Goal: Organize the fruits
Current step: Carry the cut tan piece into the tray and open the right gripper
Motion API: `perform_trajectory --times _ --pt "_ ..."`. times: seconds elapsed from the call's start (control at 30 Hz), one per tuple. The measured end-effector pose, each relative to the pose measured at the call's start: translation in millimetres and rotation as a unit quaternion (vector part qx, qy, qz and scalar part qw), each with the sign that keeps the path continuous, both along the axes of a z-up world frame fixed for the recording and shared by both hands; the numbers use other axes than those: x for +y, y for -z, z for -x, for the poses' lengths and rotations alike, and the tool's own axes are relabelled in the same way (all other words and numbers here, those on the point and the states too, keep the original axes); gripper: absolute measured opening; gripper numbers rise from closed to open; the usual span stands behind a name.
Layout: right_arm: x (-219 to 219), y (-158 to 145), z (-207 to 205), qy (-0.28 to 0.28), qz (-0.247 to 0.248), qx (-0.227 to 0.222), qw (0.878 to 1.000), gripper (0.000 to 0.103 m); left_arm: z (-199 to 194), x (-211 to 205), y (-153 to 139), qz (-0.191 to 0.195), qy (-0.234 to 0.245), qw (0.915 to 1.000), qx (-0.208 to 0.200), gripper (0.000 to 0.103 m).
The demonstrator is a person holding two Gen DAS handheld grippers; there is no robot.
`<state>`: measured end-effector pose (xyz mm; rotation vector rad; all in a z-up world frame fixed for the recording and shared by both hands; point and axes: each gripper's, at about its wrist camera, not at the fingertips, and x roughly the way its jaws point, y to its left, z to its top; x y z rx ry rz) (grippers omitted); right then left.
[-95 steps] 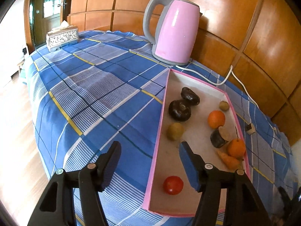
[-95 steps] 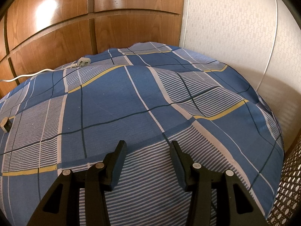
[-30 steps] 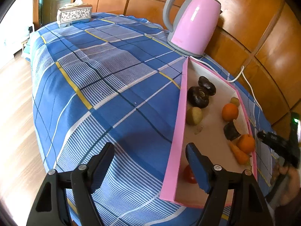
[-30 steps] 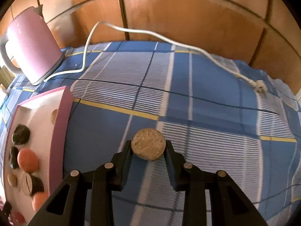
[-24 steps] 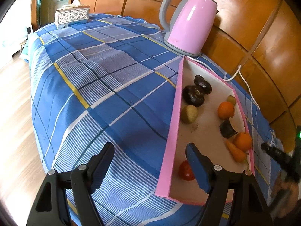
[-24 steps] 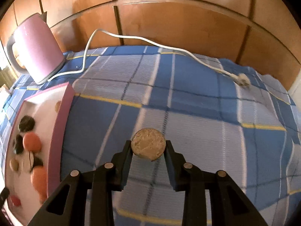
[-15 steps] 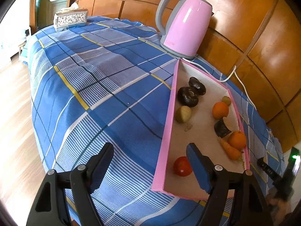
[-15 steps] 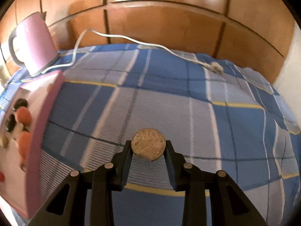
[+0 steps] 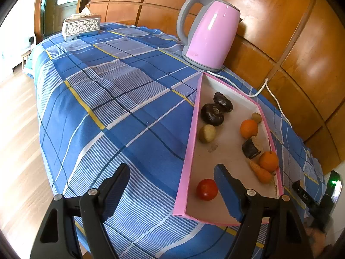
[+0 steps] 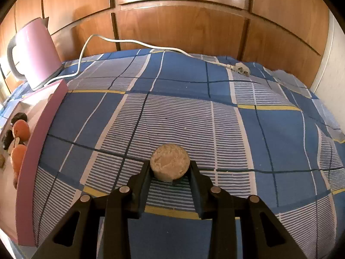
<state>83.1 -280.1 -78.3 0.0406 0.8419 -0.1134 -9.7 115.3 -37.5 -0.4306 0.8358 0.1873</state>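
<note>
Right claw (image 10: 170, 173) grips a round tan fruit (image 10: 169, 164); left claw (image 9: 172, 182) gapes wide, empty.

One pink tray (image 9: 187, 168) at three o'clock holds two oranges (image 9: 249, 128), two dark round fruits (image 9: 212, 114), one tomato (image 9: 207, 189), one carrot (image 9: 260, 172); one kettle (image 9: 210, 36) at one o'clock

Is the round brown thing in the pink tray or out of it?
Out. The round brown thing is pinched in the right tongs over the blue cloth, beside the pink tray.
</note>
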Motion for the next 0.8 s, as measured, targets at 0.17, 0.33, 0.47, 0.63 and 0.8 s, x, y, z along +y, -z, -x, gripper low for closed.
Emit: perform_trajectory --times 0.17,0.33,0.47,0.63,0.8 --pt "0 0 1 0.0 0.003 -0.001 1.0 0.034 0 1 0 0.003 0.001 1.0 0.001 0.081" --pt "2 0 1 0.0 0.007 0.0 1.0 0.034 1 3 1 0.004 -0.001 1.0 -0.001 0.081" --pt "3 -2 -1 0.004 0.005 0.007 1.0 0.034 1 5 0 0.005 -0.004 1.0 -0.004 0.081" --pt "2 -11 1 0.011 -0.016 0.008 1.0 0.034 1 6 0 0.007 -0.004 1.0 -0.004 0.081" --pt "17 -33 8 -0.018 -0.032 -0.016 0.999 0.034 2 6 1 0.01 -0.006 0.9999 -0.003 0.081"
